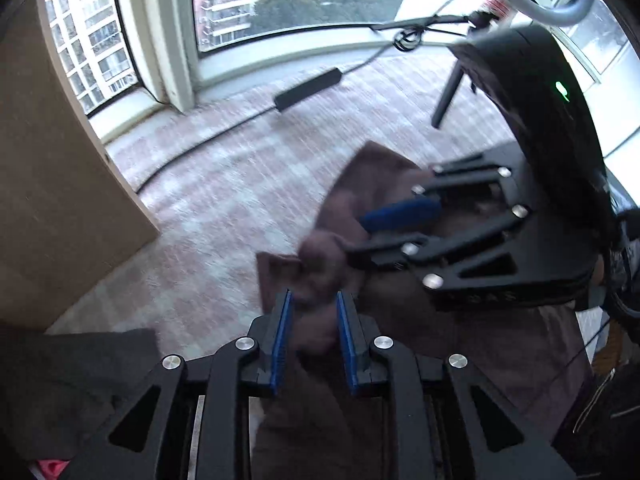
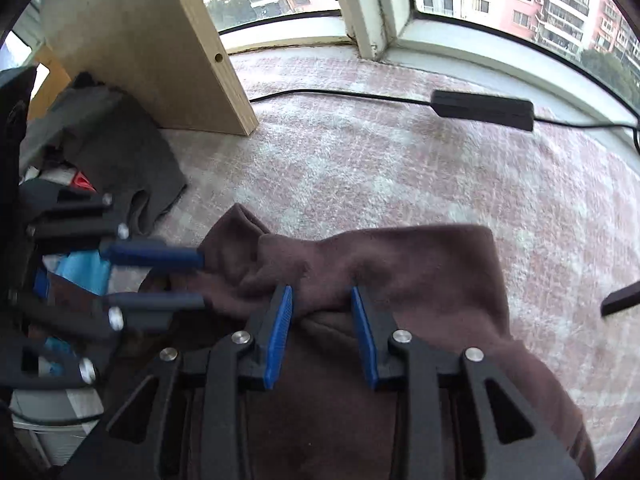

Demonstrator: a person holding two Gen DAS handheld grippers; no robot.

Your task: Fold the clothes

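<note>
A dark brown garment lies bunched on the pink checked carpet. In the right wrist view my right gripper is shut on a fold of it, the cloth squeezed between the blue pads. My left gripper comes in from the left, its fingertips at the garment's left edge. In the left wrist view the left gripper has a wad of the brown garment filling the gap between its pads. The right gripper grips the same cloth just beyond it.
A wooden board stands at the left by the window. A grey garment lies at its foot. A black power strip and its cable cross the carpet in front of the window. A tripod leg stands at the right.
</note>
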